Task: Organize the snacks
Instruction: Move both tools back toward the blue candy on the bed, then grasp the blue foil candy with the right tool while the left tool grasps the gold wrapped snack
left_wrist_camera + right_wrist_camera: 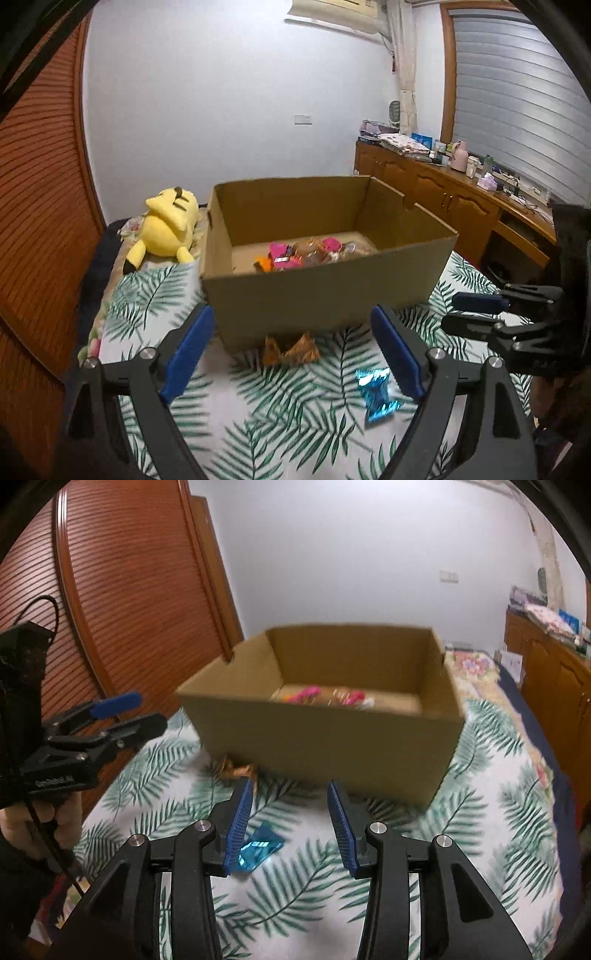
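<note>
Snacks left: shiny blue foil packet (pixel 377 394), orange wrappers (pixel 291 352) beside open cardboard box (pixel 325 291).
Left gripper (pixel 295 354): fingers wide apart, empty.
Right gripper (pixel 291 827): fingers apart, empty.
Risk: slick foil may slip on soft leaf-print bedspread (pixel 258 413).

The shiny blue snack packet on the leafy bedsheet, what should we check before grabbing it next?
1. Shiny blue foil snack packet lies free on the leaf-print bedsheet: ok.
2. Left tongs open and empty: ok.
3. Right tongs open and empty: ok.
4. Open brown cardboard box has room beside the pink snacks: ok.
5. Orange-brown foil packets against the box front are still outside: not ok.
6. More snacks hidden behind the box: cannot tell.
</note>
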`<state>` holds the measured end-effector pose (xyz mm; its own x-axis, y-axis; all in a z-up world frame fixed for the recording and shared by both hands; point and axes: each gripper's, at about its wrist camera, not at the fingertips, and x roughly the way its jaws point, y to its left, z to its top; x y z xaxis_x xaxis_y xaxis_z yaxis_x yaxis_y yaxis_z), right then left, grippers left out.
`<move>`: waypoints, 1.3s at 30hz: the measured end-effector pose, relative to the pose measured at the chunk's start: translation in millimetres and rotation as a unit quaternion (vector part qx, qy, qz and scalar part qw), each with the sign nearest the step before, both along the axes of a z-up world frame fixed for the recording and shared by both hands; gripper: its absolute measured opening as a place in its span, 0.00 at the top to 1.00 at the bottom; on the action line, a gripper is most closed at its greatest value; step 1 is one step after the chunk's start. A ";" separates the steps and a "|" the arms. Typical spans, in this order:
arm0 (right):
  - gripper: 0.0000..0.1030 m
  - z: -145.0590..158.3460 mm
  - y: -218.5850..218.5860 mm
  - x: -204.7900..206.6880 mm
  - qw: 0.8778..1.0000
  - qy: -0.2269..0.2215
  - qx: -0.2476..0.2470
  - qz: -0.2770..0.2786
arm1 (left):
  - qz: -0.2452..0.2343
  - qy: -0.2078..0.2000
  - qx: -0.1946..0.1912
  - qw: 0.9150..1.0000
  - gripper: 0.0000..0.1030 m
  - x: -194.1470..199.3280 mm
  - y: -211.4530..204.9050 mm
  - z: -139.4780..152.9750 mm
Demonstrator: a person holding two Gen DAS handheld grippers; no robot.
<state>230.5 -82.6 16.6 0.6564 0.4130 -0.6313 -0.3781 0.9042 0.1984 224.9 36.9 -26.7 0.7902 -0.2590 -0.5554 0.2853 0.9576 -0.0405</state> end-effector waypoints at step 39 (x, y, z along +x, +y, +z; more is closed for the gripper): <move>0.80 -81.0 37.9 14.8 0.994 0.068 -0.079 0.027 | 0.032 0.066 -0.011 0.997 0.15 27.2 13.2 -78.4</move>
<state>245.3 -44.7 -64.4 0.5404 0.3351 -0.7718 -0.4070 0.9069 0.1088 252.1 50.1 -105.1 0.7256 -0.2236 -0.6507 0.2142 0.9721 -0.0952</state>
